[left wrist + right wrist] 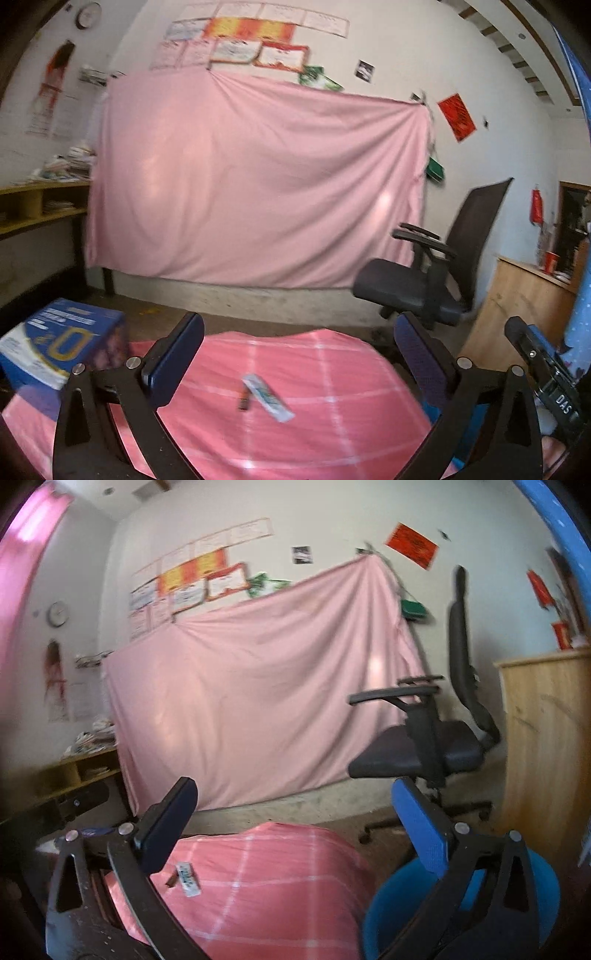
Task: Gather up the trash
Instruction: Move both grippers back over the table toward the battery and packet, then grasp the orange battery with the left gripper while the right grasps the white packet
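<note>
Clearly, from the left wrist, the left tongs (299,354) gape wide and empty above the white wrapper (267,397) lying mid-counter (332,369) beside a small dark scrap (244,398); from the right wrist, the right tongs (295,827) spread wide too, near the blue bin (391,915); I'd descend squarely, straddling the wrapper's narrow width.

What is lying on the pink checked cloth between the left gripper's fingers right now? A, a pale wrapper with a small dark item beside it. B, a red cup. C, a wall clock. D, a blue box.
A: the pale wrapper lies flat on the pink checked cloth with a small dark item touching its left side, and both grippers are open and empty.
</note>
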`<state>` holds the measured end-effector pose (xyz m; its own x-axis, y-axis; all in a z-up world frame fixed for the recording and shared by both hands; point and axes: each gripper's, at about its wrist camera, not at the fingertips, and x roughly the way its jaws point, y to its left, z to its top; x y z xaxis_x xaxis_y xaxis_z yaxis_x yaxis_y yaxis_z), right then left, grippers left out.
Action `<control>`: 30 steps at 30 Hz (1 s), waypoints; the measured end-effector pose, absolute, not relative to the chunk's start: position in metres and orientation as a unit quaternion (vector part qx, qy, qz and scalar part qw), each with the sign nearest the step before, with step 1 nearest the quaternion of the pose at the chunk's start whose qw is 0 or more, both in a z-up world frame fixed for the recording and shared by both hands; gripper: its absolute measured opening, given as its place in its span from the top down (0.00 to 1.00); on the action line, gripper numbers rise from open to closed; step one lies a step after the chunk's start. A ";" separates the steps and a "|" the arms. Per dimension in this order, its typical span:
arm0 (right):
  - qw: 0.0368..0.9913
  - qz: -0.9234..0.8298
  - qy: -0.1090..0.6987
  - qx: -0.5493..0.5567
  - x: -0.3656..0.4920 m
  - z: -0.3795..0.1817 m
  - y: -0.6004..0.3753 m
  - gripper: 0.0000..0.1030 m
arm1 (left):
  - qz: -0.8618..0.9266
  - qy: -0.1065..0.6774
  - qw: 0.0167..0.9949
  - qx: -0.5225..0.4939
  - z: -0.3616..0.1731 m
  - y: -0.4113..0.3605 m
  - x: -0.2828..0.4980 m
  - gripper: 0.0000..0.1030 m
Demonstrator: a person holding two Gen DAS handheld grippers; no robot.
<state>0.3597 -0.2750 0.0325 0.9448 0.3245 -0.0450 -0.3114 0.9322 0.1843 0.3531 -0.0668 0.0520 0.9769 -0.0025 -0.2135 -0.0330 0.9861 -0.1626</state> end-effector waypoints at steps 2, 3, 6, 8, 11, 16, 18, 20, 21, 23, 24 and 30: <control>0.982 0.173 0.029 0.070 0.356 0.032 -0.260 0.00 | 0.021 0.099 0.991 -0.083 0.047 -0.055 0.348 0.02; 0.982 0.177 0.026 0.064 0.356 0.031 -0.255 0.00 | 0.028 0.097 0.991 -0.082 0.044 -0.050 0.346 0.02; 0.980 0.192 0.023 0.041 0.358 0.029 -0.236 0.00 | 0.046 0.089 0.992 -0.079 0.036 -0.035 0.340 0.02; 0.979 0.203 0.025 0.026 0.360 0.026 -0.223 0.00 | 0.056 0.086 0.992 -0.077 0.031 -0.026 0.336 0.02; 0.976 0.215 0.036 0.003 0.363 0.020 -0.205 0.00 | 0.069 0.085 0.991 -0.073 0.020 -0.014 0.332 0.02; 0.970 0.227 0.075 -0.038 0.378 0.003 -0.179 0.00 | 0.083 0.106 0.989 -0.061 0.002 -0.004 0.336 0.02; 0.966 0.233 0.104 -0.044 0.389 -0.005 -0.171 0.00 | 0.084 0.120 0.988 -0.055 -0.005 -0.001 0.340 0.02; 0.960 0.242 0.131 -0.042 0.398 -0.013 -0.166 0.00 | 0.082 0.136 0.986 -0.053 -0.012 0.002 0.345 0.02; 0.957 0.246 0.145 -0.041 0.403 -0.016 -0.164 0.00 | 0.081 0.147 0.985 -0.050 -0.015 0.004 0.348 0.02; 0.953 0.248 0.170 -0.044 0.412 -0.021 -0.161 0.00 | 0.078 0.161 0.983 -0.048 -0.022 0.006 0.354 0.02; 0.951 0.248 0.181 -0.046 0.416 -0.025 -0.159 0.00 | 0.079 0.167 0.982 -0.046 -0.024 0.007 0.356 0.02; 0.932 0.265 0.242 -0.047 0.439 -0.040 -0.153 0.06 | 0.065 0.221 0.972 -0.054 -0.041 0.011 0.376 0.03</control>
<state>0.4389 -0.1531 -0.0397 0.7425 0.4722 -0.4751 -0.5172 0.8548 0.0412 0.3764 0.0113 -0.0407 0.8939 0.1023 -0.4365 -0.1504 0.9856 -0.0770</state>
